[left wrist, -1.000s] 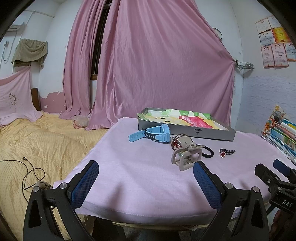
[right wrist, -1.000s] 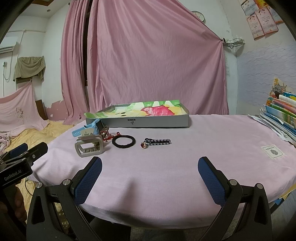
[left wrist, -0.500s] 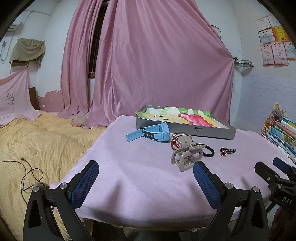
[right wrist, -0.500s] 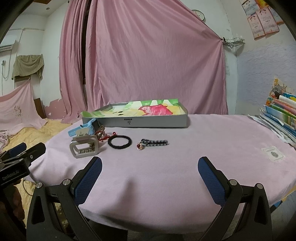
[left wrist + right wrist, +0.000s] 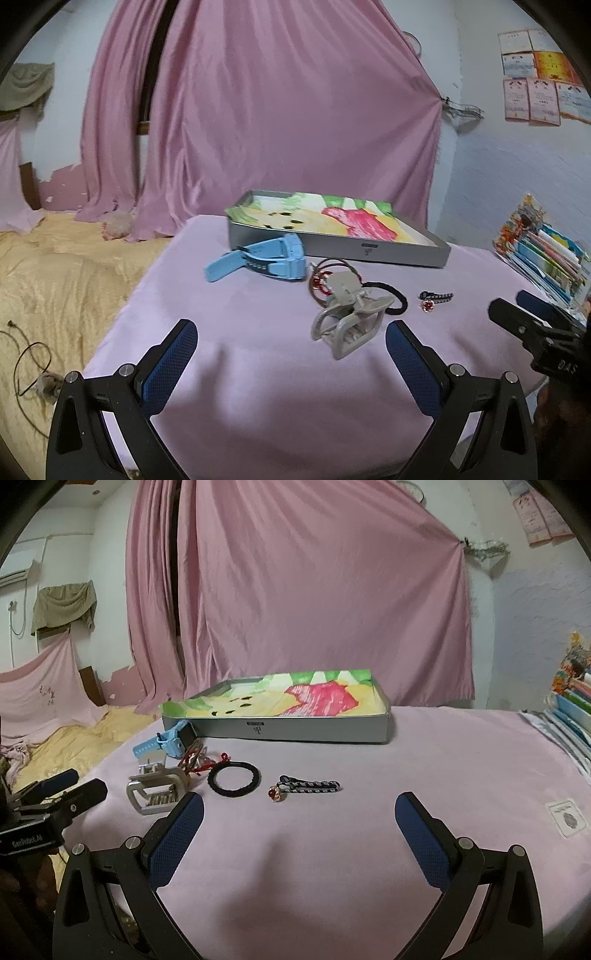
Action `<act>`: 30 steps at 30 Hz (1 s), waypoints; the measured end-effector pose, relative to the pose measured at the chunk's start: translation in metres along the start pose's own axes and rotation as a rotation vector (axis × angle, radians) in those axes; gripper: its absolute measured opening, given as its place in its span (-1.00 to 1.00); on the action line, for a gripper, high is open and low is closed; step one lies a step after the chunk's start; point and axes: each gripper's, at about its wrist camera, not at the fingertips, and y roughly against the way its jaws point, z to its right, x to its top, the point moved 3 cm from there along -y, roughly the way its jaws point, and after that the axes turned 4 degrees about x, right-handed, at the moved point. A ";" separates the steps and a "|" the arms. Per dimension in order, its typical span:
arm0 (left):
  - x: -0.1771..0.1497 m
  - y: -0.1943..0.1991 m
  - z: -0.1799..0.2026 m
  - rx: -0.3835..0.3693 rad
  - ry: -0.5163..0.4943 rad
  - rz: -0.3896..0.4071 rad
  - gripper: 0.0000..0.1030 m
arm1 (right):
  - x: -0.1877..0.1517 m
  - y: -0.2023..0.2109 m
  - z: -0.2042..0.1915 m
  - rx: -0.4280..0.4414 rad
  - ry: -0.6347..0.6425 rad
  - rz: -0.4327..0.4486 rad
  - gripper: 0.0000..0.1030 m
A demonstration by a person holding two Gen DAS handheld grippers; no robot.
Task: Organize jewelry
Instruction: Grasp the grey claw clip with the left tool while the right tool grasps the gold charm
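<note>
Both grippers, left [image 5: 291,341] and right [image 5: 299,814], spread wide, empty, low over table [image 5: 443,760]. Ahead: clip [image 5: 347,325], hair tie [image 5: 234,778], bracelet [image 5: 308,787], watch [image 5: 266,260], all loose before tray [image 5: 295,733]. Risk: snagging cloth, or dragging tangled red cord [image 5: 199,762] along with clip.

Bench [image 5: 461,760] under soft matt pink cloth. Tray [image 5: 314,732]: smooth grey metal walls. Watch [image 5: 273,258]: matt blue plastic. Hair clip [image 5: 349,325]: glossy beige plastic. Hair tie [image 5: 234,778]: black fabric. Claw pads [image 5: 177,840]: textured blue rubber.
</note>
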 end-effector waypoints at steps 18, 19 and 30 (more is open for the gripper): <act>0.018 -0.054 0.016 -0.157 -0.082 -0.173 0.44 | 0.002 -0.071 -0.013 0.094 -0.022 -0.247 -0.16; 0.018 -0.056 0.017 -0.165 -0.086 -0.184 0.36 | 0.001 -0.072 -0.014 0.092 -0.018 -0.259 -0.20; 0.018 -0.065 0.028 -0.265 -0.124 -0.270 -0.21 | 0.004 -0.094 -0.018 0.068 -0.006 -0.353 -0.46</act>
